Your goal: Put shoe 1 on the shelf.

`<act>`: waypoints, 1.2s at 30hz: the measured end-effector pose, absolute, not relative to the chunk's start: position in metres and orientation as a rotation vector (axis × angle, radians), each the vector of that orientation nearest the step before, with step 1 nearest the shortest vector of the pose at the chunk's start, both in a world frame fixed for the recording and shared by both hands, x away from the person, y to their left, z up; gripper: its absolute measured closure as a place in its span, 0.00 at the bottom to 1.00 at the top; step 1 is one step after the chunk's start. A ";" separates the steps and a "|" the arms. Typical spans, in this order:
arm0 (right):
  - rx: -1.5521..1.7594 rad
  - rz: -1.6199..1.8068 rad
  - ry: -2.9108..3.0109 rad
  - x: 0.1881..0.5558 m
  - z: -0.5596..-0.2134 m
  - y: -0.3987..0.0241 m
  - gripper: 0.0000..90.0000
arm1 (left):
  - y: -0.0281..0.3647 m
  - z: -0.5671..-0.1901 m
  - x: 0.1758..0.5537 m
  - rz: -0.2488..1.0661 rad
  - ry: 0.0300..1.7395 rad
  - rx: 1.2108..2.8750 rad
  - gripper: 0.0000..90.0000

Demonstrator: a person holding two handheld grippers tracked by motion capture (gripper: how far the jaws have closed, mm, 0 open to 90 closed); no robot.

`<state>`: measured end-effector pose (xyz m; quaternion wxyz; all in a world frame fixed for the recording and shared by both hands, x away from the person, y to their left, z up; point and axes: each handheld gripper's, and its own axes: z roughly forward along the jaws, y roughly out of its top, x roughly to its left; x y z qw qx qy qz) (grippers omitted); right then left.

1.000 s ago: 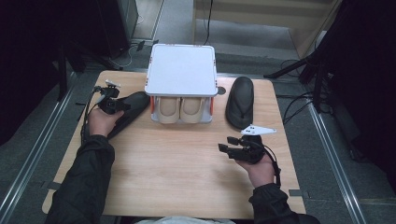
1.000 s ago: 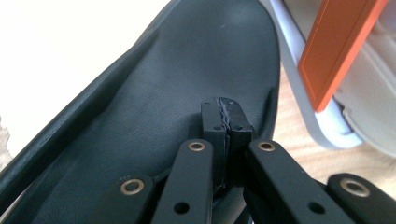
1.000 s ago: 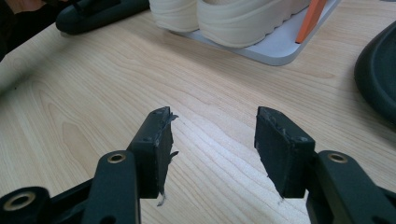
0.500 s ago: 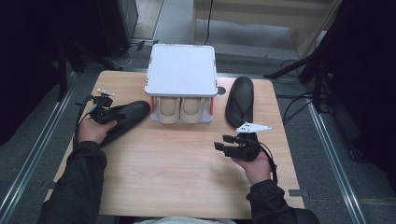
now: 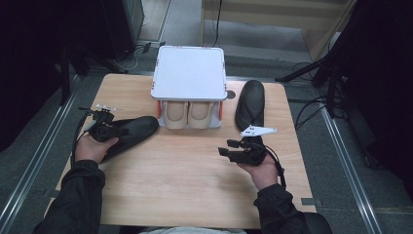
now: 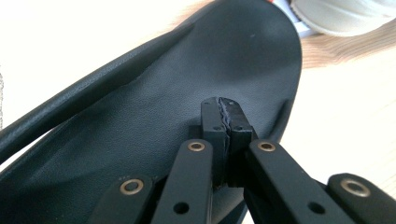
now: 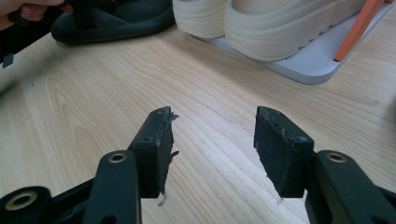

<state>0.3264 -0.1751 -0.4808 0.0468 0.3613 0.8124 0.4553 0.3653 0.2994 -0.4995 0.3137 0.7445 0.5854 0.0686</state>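
Wooden tabletop seen from above, with two hand-held grippers at work over it.

Left gripper: held near the left edge of the tabletop, over the heel end of a black shoe. In the left gripper view its jaws are pressed together, pad against pad, on the black upper of this shoe; whether any of the material is pinched between the pads cannot be told. The shoe lies on its sole, toe towards the shoe rack, heel towards the left edge.

Right gripper: held in the right hand near the right edge, jaws pointing across the tabletop to the left. In the right gripper view the jaws stand well apart over bare wood, with nothing between them; the pads are frayed at their edges.

Second black shoe: lies at the far right corner, beside the rack, well apart from the first.

Shoe rack: white top shelf on orange posts, at the middle of the far edge. A pair of cream shoes stands on its lower shelf, toes towards the person.

No brand, label or writing can be read on the shoes, the rack or the grippers.
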 end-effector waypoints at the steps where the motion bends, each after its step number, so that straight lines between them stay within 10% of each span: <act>1: 1.098 1.389 2.481 0.327 -0.481 -0.175 0.53 | 0.300 -0.499 0.365 0.186 1.543 1.953 1.00; 36: 1.065 1.411 2.502 0.337 -0.479 -0.166 0.53 | 0.328 -0.501 0.276 0.269 1.606 1.877 0.98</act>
